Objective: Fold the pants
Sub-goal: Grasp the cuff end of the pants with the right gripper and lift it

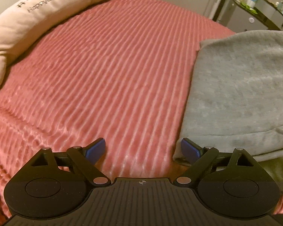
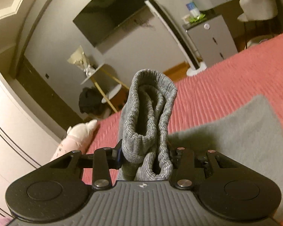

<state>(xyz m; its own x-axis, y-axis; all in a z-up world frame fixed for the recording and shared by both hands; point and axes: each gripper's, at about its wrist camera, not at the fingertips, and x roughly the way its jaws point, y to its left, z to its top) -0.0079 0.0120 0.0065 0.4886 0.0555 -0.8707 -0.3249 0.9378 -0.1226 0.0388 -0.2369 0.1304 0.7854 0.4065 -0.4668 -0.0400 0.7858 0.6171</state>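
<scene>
Left hand-held gripper [image 1: 143, 148] sits low over the bed [image 1: 107, 71], jaws spread wide with nothing between them, only pink ribbed cover showing in the gap. The pants [image 1: 241, 94] lie flat on the bed to its right, grey and fleecy, their near edge just beside the right blue fingertip [image 1: 188, 147], and whether the two touch I cannot tell. Across on the other side, the right hand-held gripper [image 2: 144, 155] is clenched on a bunched, ribbed end of the pants [image 2: 151, 124], and that cloth stands up between the fingers and rises ahead of the camera. The rest of the pants spread on the bed below and to the right of this gripper. A cream pillow [image 1: 37, 17] with printed lettering lies at the far left of the bed, well apart from the pants.
</scene>
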